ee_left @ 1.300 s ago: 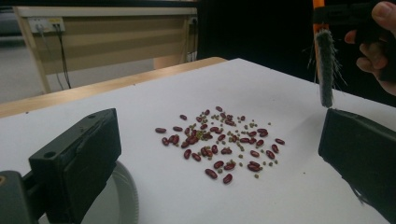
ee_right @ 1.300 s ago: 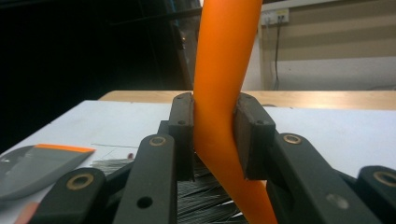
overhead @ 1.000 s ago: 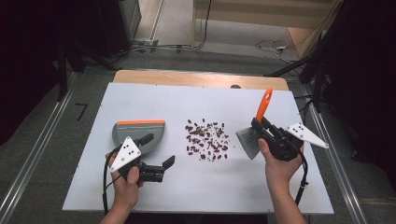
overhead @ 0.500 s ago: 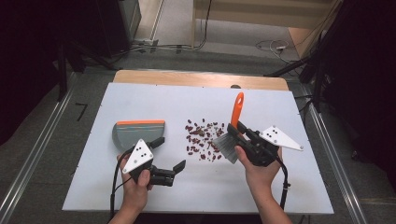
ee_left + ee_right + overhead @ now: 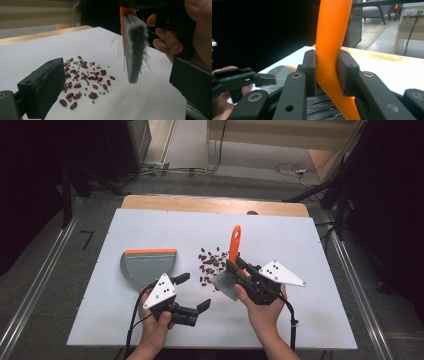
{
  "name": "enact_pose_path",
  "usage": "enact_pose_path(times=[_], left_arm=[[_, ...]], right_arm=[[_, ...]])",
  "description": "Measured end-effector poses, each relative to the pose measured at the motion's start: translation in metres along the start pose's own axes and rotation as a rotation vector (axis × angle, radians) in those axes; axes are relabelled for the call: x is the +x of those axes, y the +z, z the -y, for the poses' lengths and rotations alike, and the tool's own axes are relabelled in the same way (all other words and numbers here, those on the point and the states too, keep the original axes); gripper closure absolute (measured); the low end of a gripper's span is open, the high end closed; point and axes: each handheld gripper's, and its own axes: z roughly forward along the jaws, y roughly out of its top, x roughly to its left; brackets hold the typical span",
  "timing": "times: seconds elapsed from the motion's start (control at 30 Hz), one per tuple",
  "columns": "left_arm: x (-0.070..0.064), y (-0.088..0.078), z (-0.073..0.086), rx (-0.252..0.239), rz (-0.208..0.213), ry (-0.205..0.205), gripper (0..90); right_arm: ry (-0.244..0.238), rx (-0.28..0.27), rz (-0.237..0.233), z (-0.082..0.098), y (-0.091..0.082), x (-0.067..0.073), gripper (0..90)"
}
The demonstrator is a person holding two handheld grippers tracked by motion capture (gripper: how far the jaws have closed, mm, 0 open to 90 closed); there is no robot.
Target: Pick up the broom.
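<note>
- Right gripper clamps the brush by its orange handle, bristles hanging just over the table beside the beans.
- Left gripper, jaws wide and empty, sits near the dustpan.
- Nothing lies between beans and dustpan.

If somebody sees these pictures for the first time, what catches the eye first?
Probably the brush with its bright orange handle, standing near the table's middle, clamped in the right claw. Next, the dark red beans scattered just left of its bristles, and the grey dustpan with an orange edge further left.
</note>
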Motion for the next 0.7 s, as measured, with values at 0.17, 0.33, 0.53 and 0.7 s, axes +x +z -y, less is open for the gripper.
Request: enact_pose_path(times=[0.17,0.33,0.53,0.7], left_arm=[[-0.006,0.007,0.001,0.023,0.020,-0.013,2.4],[-0.014,0.016,0.003,0.065,0.018,-0.004,5.9],[-0.022,0.025,0.007,0.098,-0.025,-0.001,15.3],[-0.024,0.031,0.011,0.107,-0.061,-0.046,29.3]], right_arm=[[-0.010,0.002,-0.027,0.002,0.004,0.011,69.3],[-0.024,0.004,-0.048,0.003,0.006,0.023,69.3],[-0.040,-0.010,-0.063,0.002,0.006,0.035,69.3],[-0.045,-0.015,-0.063,0.002,0.007,0.040,69.3]])
